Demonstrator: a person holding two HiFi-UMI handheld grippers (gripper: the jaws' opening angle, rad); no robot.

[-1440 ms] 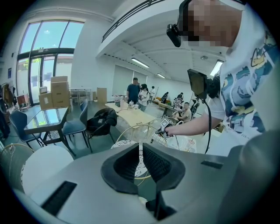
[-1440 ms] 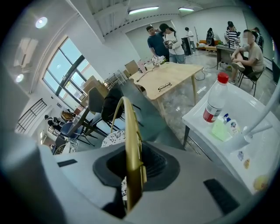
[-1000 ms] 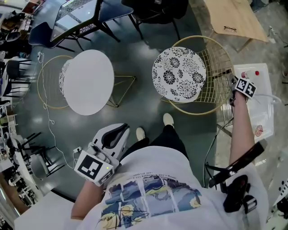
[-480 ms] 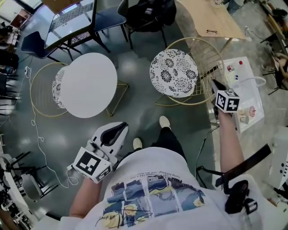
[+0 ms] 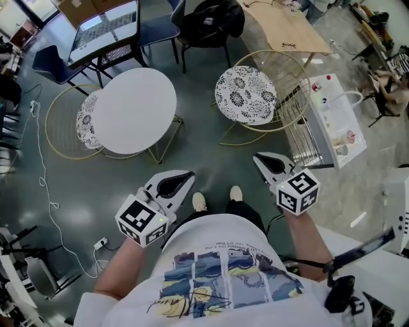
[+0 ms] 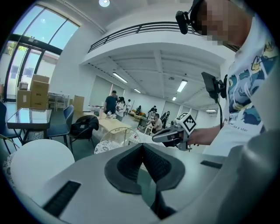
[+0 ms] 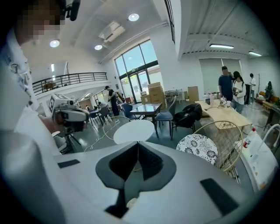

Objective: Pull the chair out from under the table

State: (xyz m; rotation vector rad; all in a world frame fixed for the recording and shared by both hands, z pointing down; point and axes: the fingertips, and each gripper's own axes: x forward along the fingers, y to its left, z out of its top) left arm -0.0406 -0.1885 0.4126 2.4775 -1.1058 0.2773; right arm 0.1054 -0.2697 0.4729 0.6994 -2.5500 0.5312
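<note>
A gold wire chair with a floral cushion (image 5: 246, 94) stands free on the floor to the right of the round white table (image 5: 134, 108). A second wire chair (image 5: 82, 124) sits tucked under the table's left side. Both grippers hover near my body, apart from the chair. My left gripper (image 5: 190, 174) and right gripper (image 5: 257, 157) are shut with nothing between the jaws. The right gripper view looks over its shut jaws (image 7: 138, 143) at the table (image 7: 133, 131) and the floral chair (image 7: 199, 148). In the left gripper view the jaws (image 6: 142, 145) meet, with the right gripper (image 6: 168, 135) beyond.
A white wheeled unit with a wire rack (image 5: 332, 118) stands just right of the floral chair. A wooden table (image 5: 287, 29), a chair with a black bag (image 5: 208, 19) and a glass table (image 5: 105, 25) lie farther off. A cable (image 5: 41, 159) trails on the floor. My shoes (image 5: 199, 202) are below.
My right gripper left the floral chair's right rim, rose and swung back toward my body, its jaws closing. The left gripper shifted slightly right. The chair kept its place.
</note>
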